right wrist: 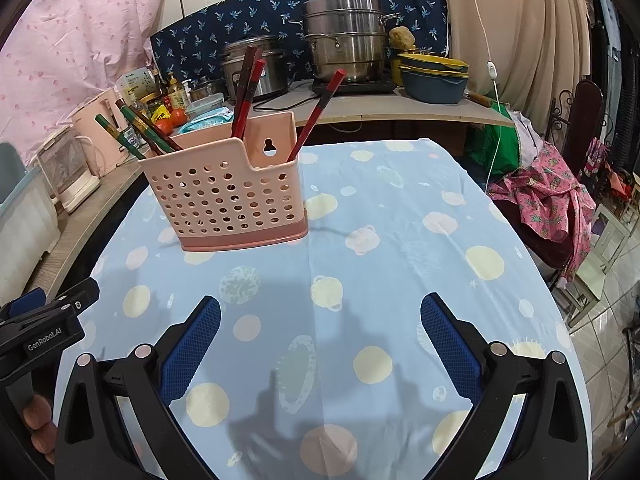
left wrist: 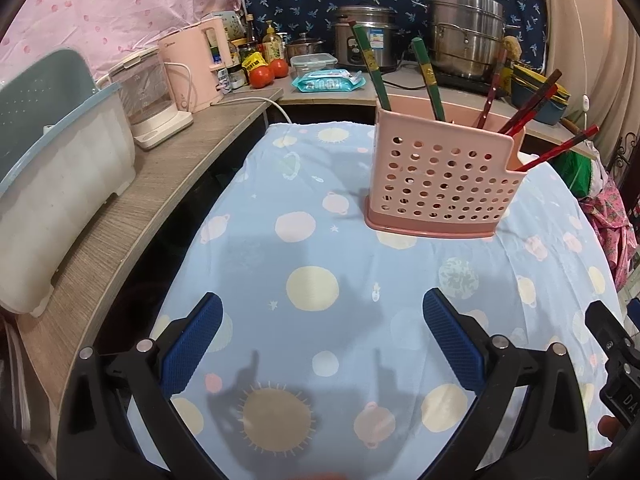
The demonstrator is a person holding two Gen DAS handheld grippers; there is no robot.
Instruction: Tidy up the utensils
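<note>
A pink perforated utensil holder (left wrist: 440, 184) (right wrist: 228, 196) stands upright on the blue planet-print tablecloth (left wrist: 320, 248) (right wrist: 400, 240). Green chopsticks (left wrist: 372, 68) (right wrist: 132, 132) lean in its left compartment, red chopsticks (left wrist: 528, 100) (right wrist: 248, 92) in its right one. My left gripper (left wrist: 322, 312) hovers open over the cloth, well short of the holder, nothing between its blue pads (left wrist: 192, 344). My right gripper (right wrist: 320, 316) is likewise open and empty, to the right and in front of the holder. Each gripper's body shows at the other view's edge.
A wooden counter (left wrist: 132, 216) runs along the left with a white-and-blue dish bin (left wrist: 56, 184), a glass kettle (left wrist: 148, 96) and a pink kettle (left wrist: 196, 64). Behind are tomatoes (left wrist: 270, 72), a rice cooker (left wrist: 368, 36), steel pots (right wrist: 344, 40) and stacked bowls (right wrist: 432, 76). Clothes (right wrist: 552, 200) hang at the right.
</note>
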